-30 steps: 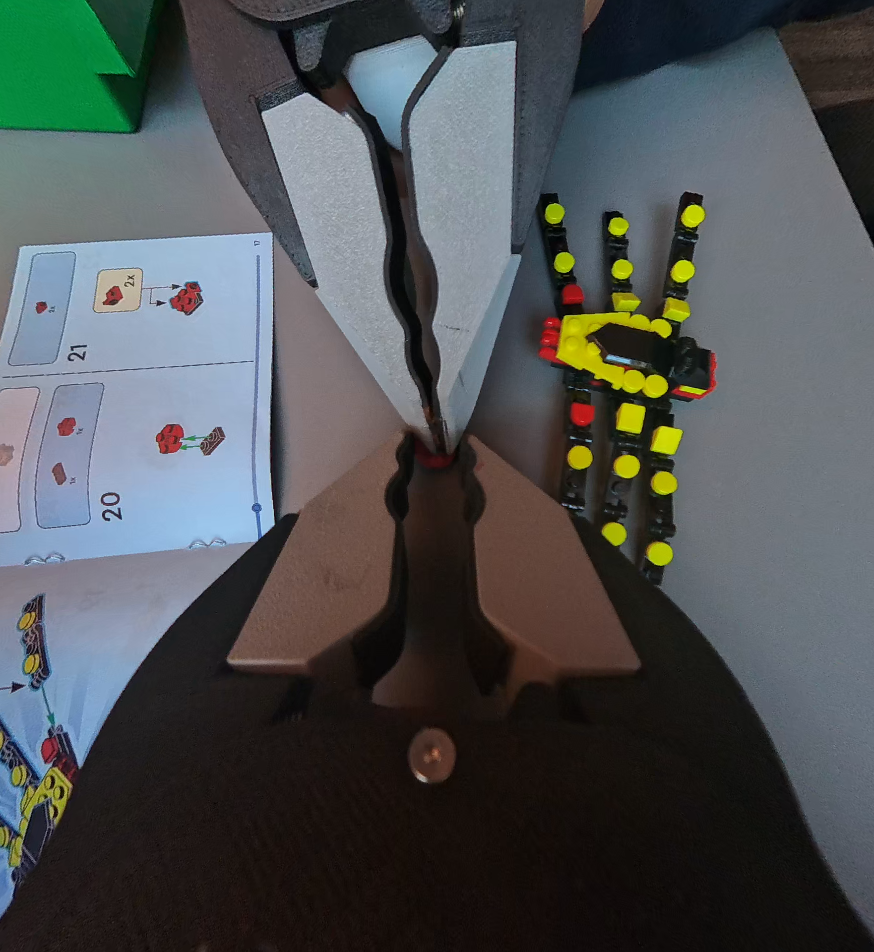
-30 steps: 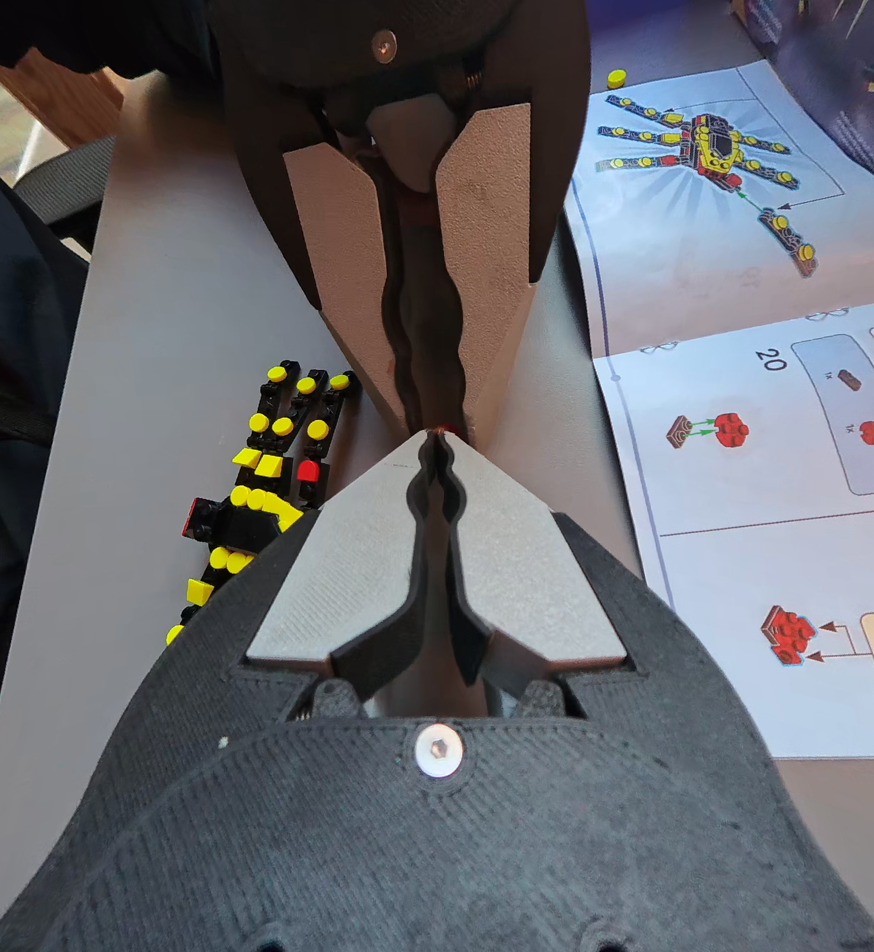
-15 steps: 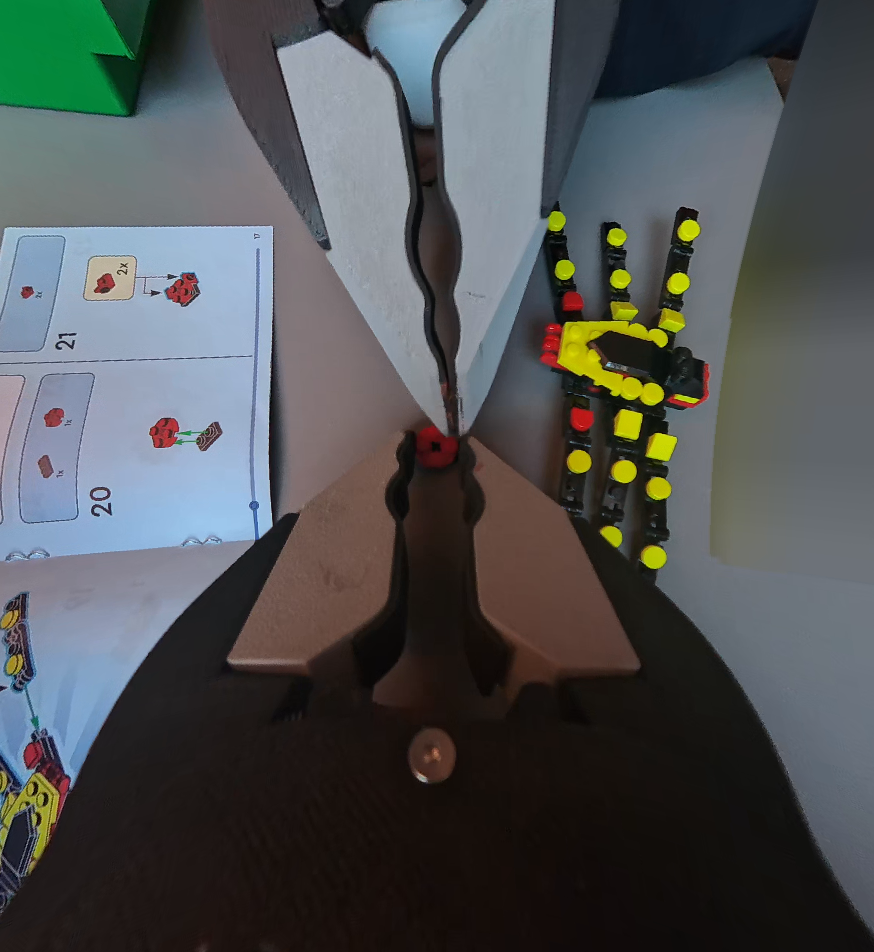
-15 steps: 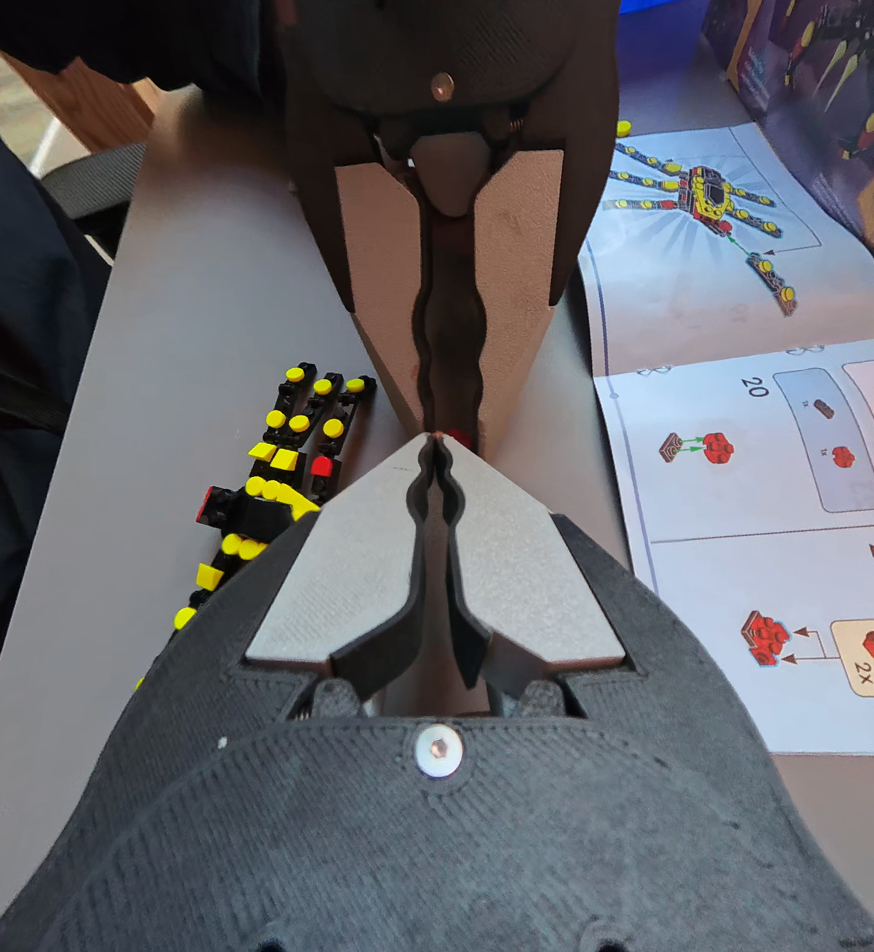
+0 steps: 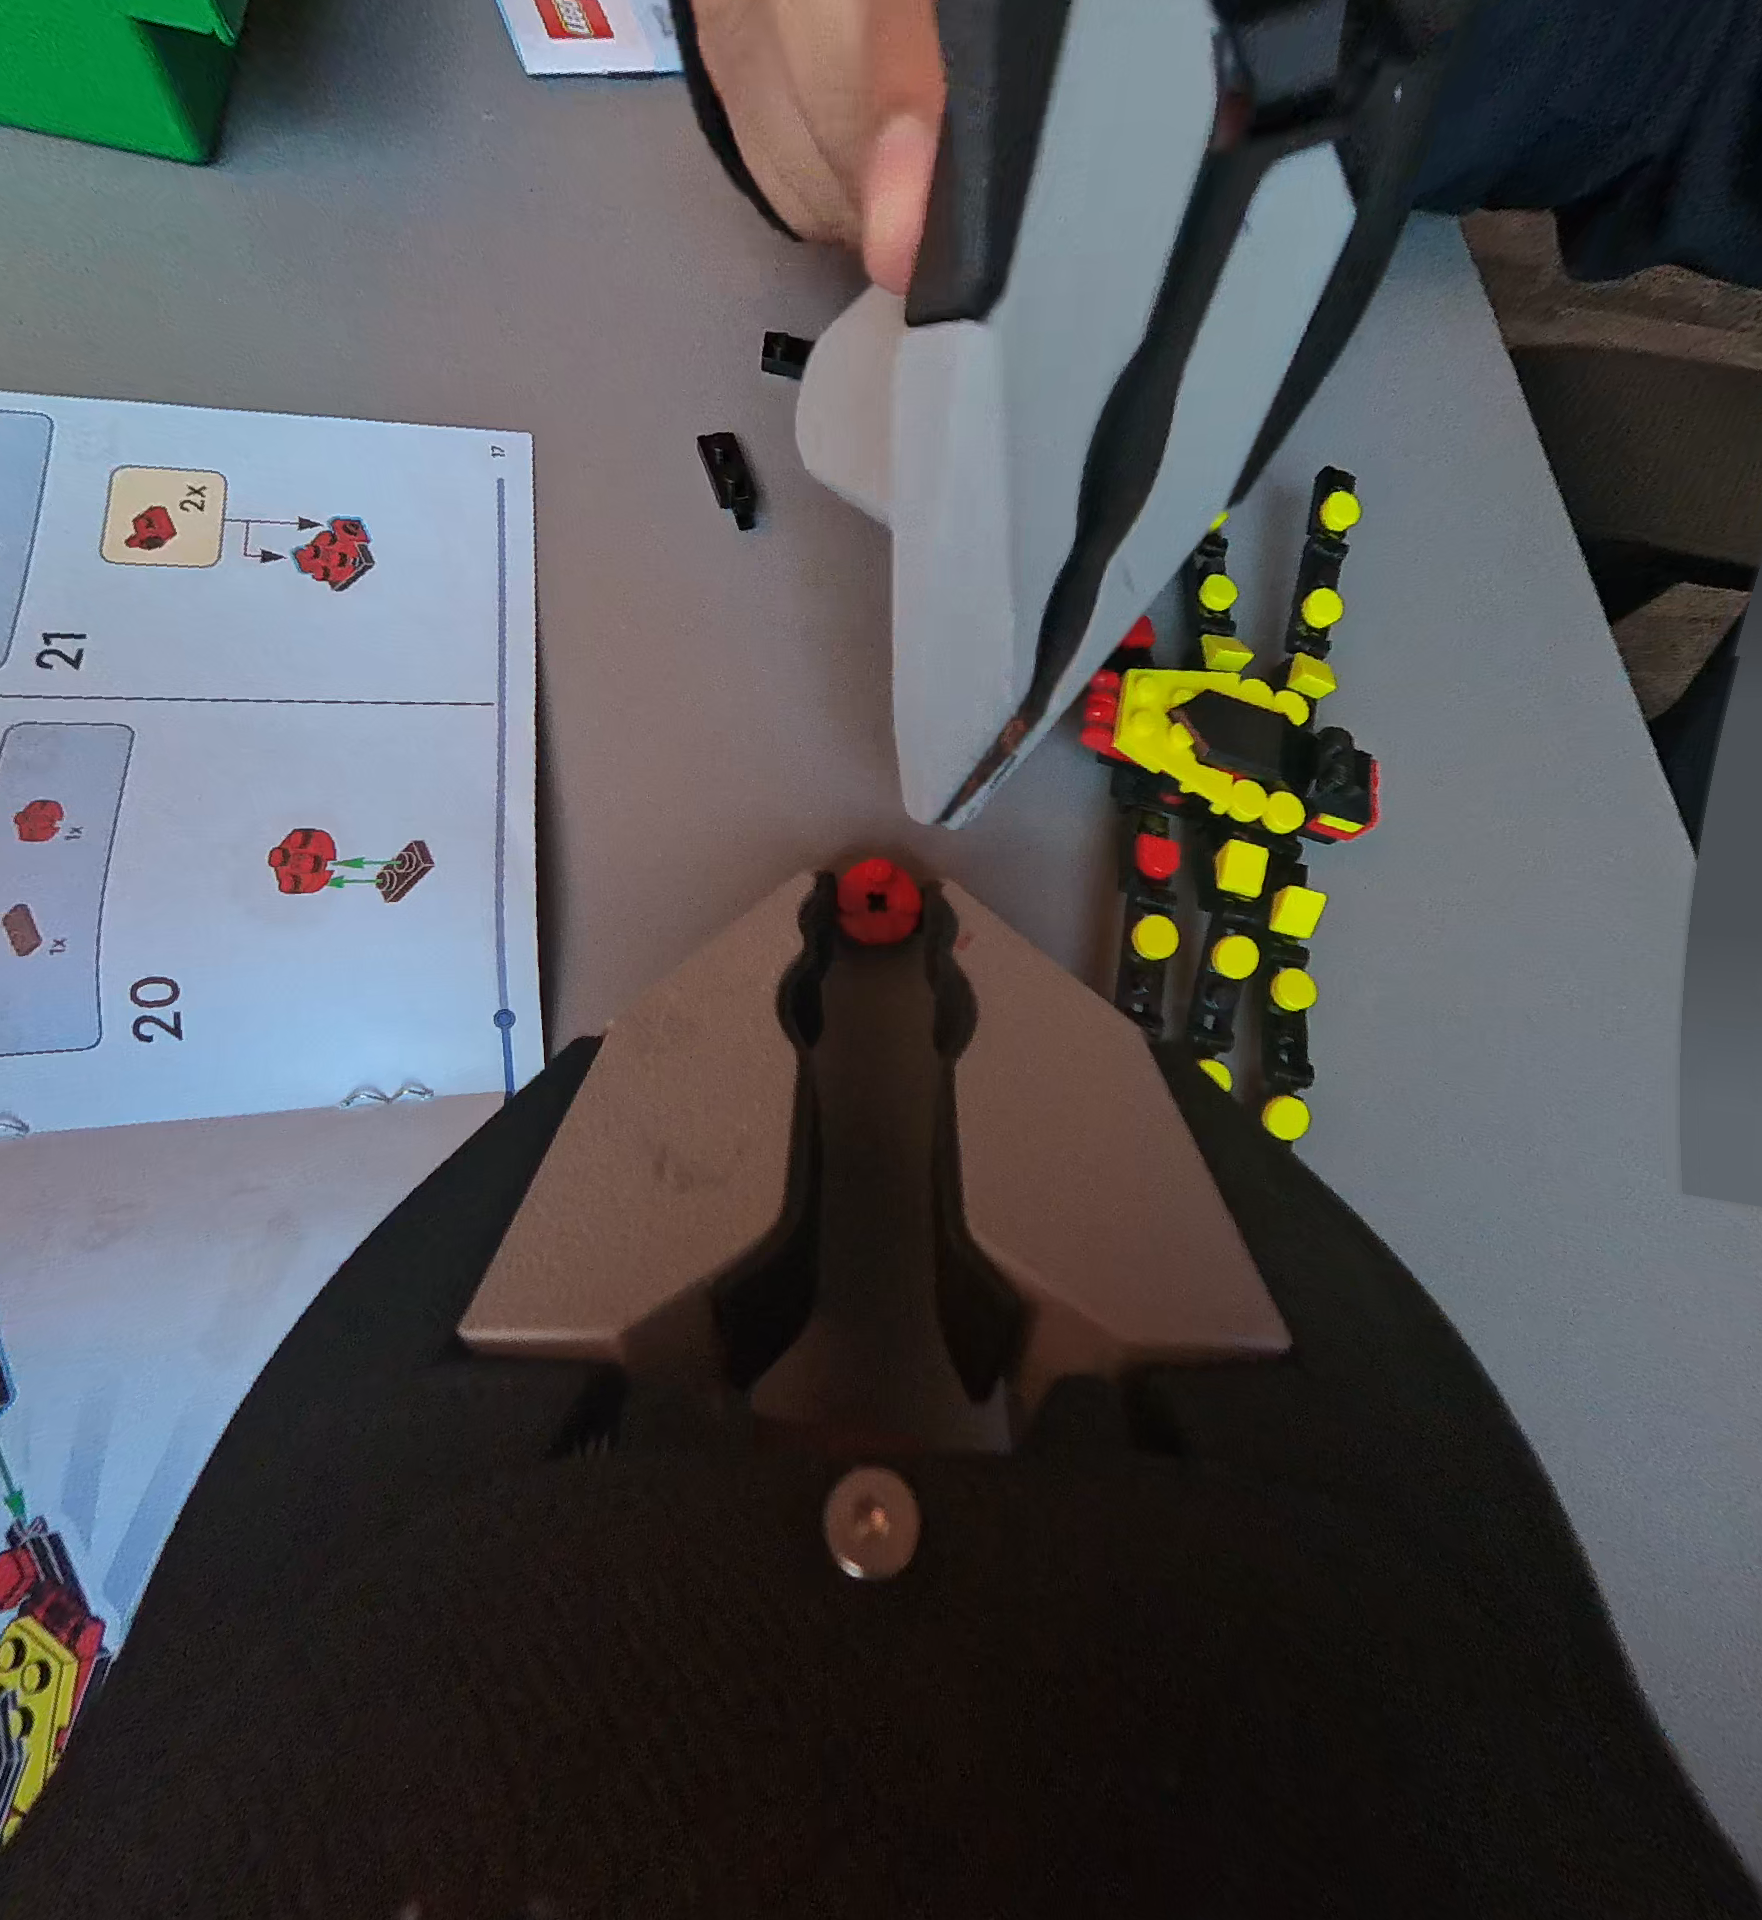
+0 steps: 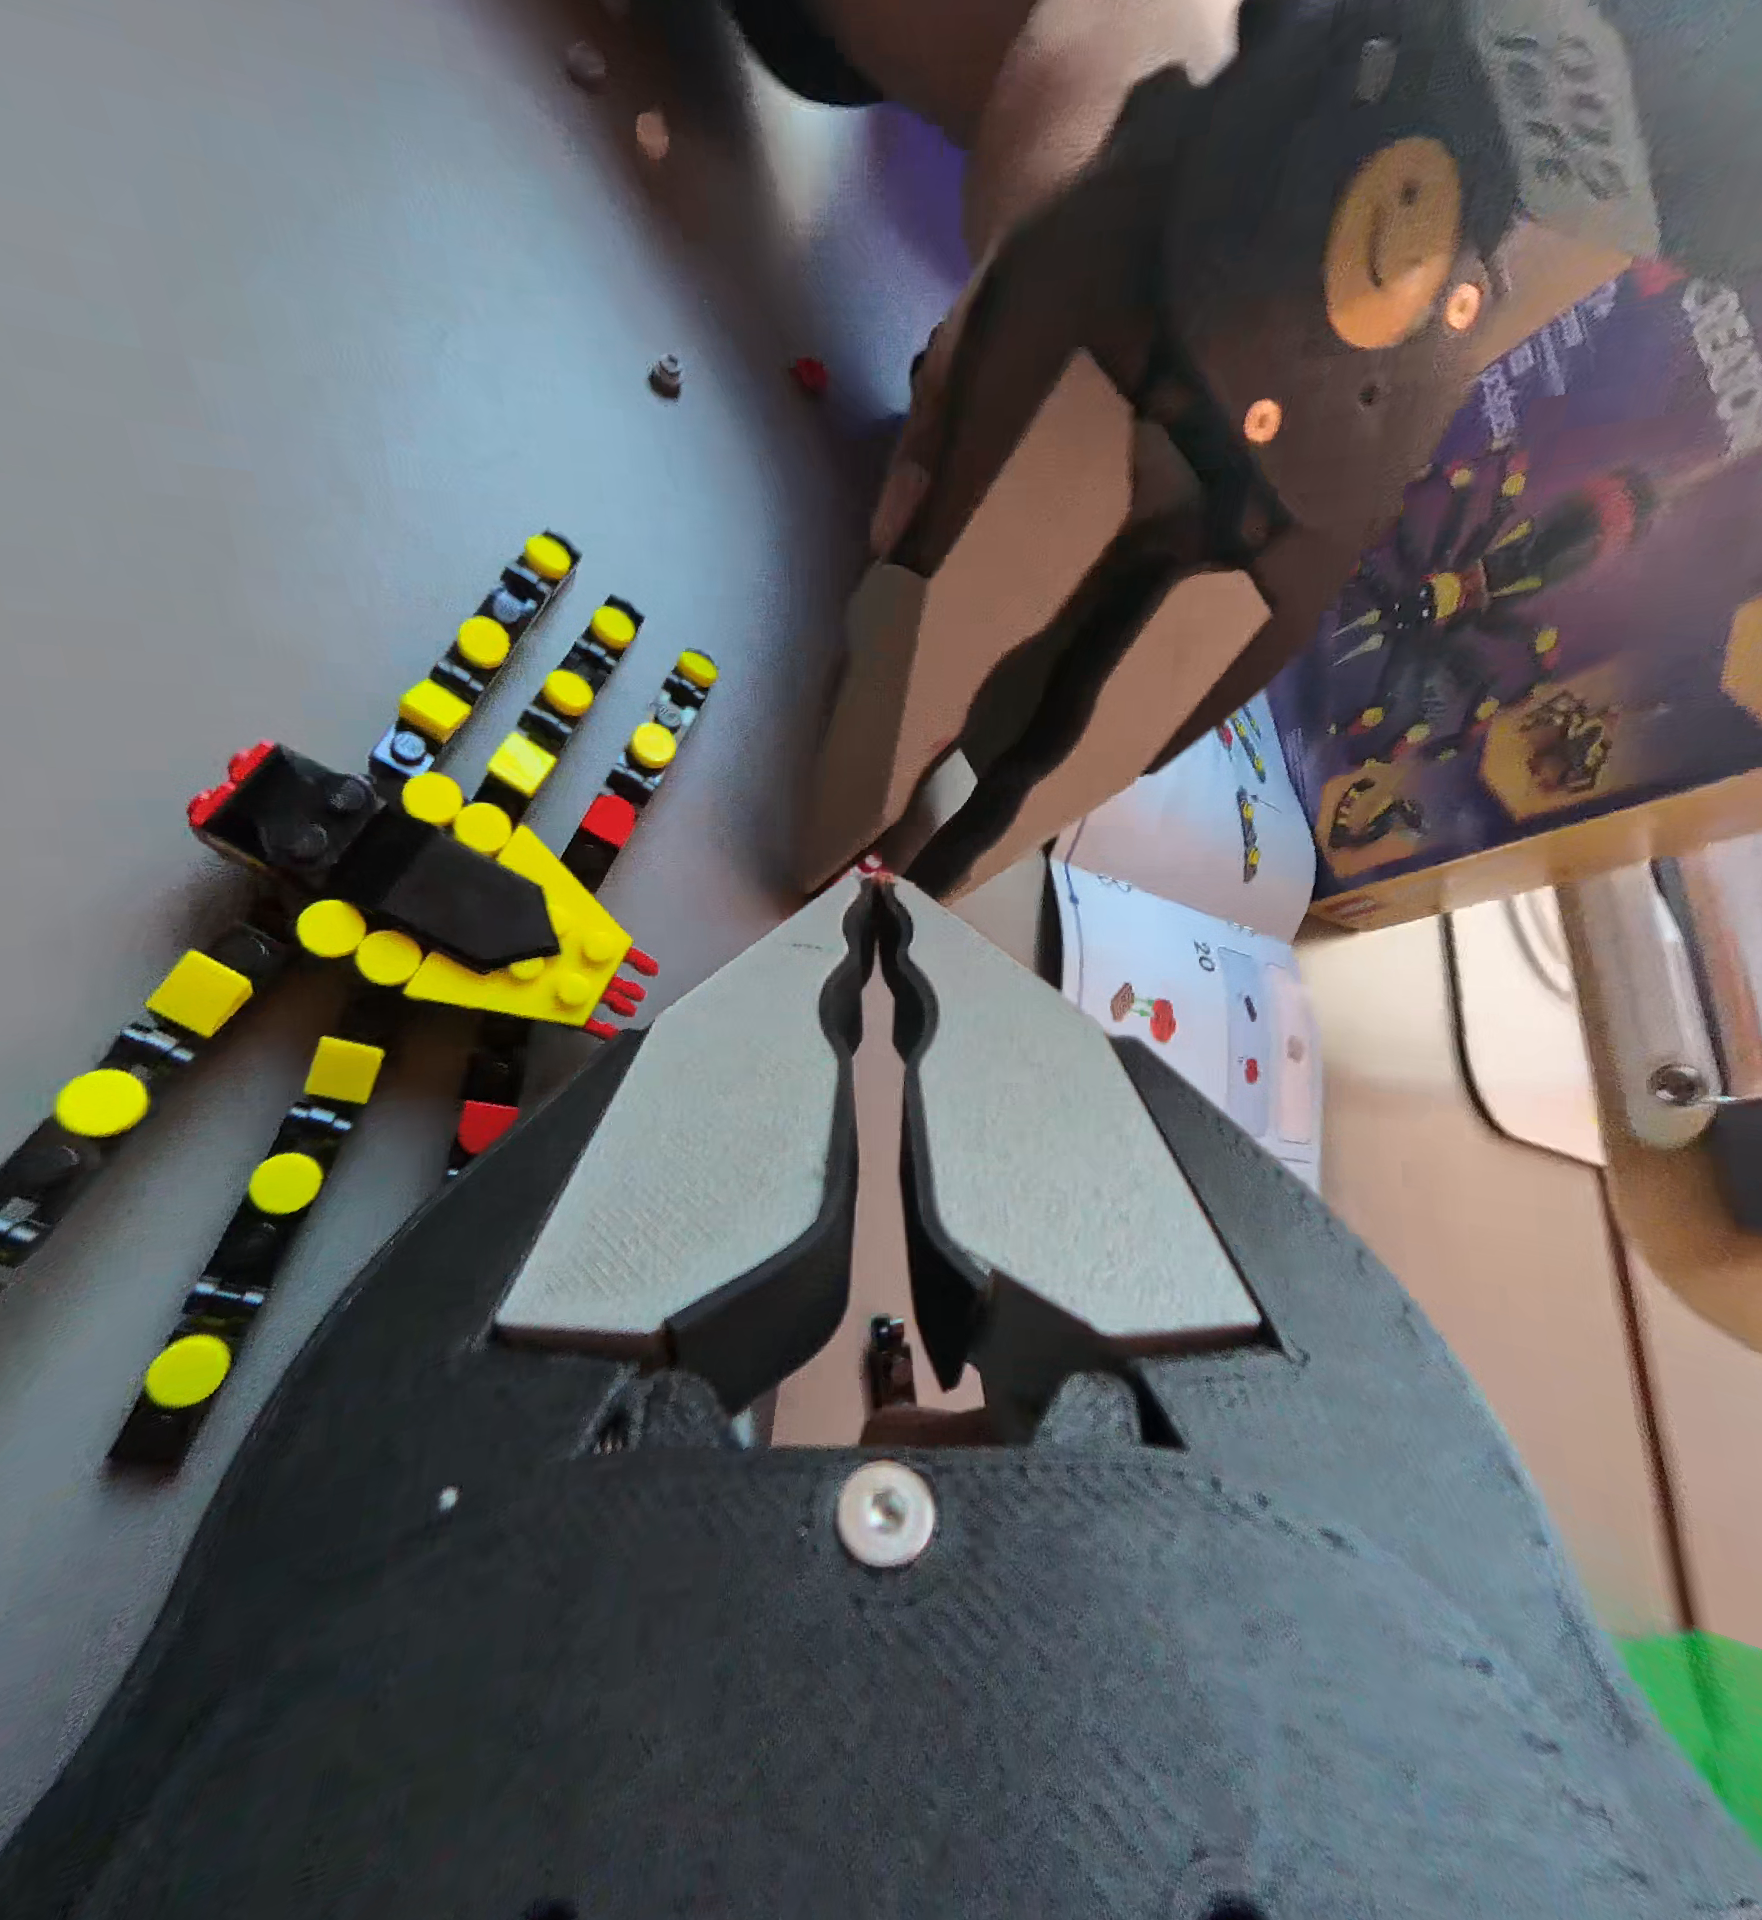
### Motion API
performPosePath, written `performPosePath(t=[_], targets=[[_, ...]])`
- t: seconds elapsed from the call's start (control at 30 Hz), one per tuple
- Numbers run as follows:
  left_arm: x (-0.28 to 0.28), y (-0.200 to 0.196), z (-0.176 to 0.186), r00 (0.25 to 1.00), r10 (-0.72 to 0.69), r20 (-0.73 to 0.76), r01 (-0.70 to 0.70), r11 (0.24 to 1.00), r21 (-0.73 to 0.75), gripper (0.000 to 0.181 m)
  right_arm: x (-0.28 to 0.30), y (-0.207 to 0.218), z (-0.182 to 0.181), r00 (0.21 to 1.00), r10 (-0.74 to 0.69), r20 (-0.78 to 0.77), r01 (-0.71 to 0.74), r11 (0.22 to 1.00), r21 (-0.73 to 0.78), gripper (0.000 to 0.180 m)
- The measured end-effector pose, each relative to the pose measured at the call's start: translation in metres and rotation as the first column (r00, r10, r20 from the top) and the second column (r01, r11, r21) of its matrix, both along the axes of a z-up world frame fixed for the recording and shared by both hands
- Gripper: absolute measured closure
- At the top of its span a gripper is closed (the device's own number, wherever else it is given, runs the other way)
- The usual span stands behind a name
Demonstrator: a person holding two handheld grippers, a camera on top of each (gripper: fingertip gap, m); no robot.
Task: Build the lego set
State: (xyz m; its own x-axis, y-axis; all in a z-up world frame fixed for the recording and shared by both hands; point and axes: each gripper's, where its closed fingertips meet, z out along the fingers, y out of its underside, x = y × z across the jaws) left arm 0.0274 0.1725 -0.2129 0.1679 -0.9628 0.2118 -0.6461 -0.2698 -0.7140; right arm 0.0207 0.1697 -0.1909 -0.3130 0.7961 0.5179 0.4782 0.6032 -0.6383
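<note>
You have a grey table (image 5: 648, 727) under everything, and the black, yellow and red lego spider (image 5: 1235, 790) lies flat on it toward your right. The open instruction booklet (image 5: 233, 748) lies on the left side, with a green box (image 5: 66, 73) at the far left corner. Two small loose black pieces (image 5: 726, 478) lie on the bare top just beyond the booklet.

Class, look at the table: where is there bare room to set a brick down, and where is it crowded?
Bare: the grey strip between the booklet and the spider model, apart from two loose black bricks, and the table right of the model. Crowded: around the model and where both grippers meet.
</note>
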Motion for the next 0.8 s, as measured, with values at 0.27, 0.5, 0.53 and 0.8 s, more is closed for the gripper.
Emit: performPosePath(t=[0.27, 0.5, 0.53, 0.8], targets=[[-0.006, 0.003, 0.000, 1.000, -0.005, -0.011, 0.005, 1.000, -0.001, 0.167, 0.001, 0.010, 0.004, 0.999, -0.033, -0.029, 0.034, 0.999, 0.042, 0.180], [-0.007, 0.002, 0.000, 1.000, -0.013, -0.028, 0.013, 1.000, 0.017, 0.167, 0.002, 0.022, 0.012, 0.991, -0.129, -0.039, 0.123, 0.984, -0.133, 0.111], [-0.008, 0.002, 0.000, 0.999, -0.012, -0.030, 0.013, 1.000, 0.019, 0.167, 0.003, 0.022, 0.010, 0.992, -0.126, -0.031, 0.120, 0.982, -0.145, 0.110], [-0.009, 0.003, 0.012, 1.000, -0.015, -0.003, 0.016, 1.000, 0.018, 0.167, 0.003, 0.024, 0.024, 0.987, -0.102, -0.122, 0.099, 0.995, -0.024, 0.138]])
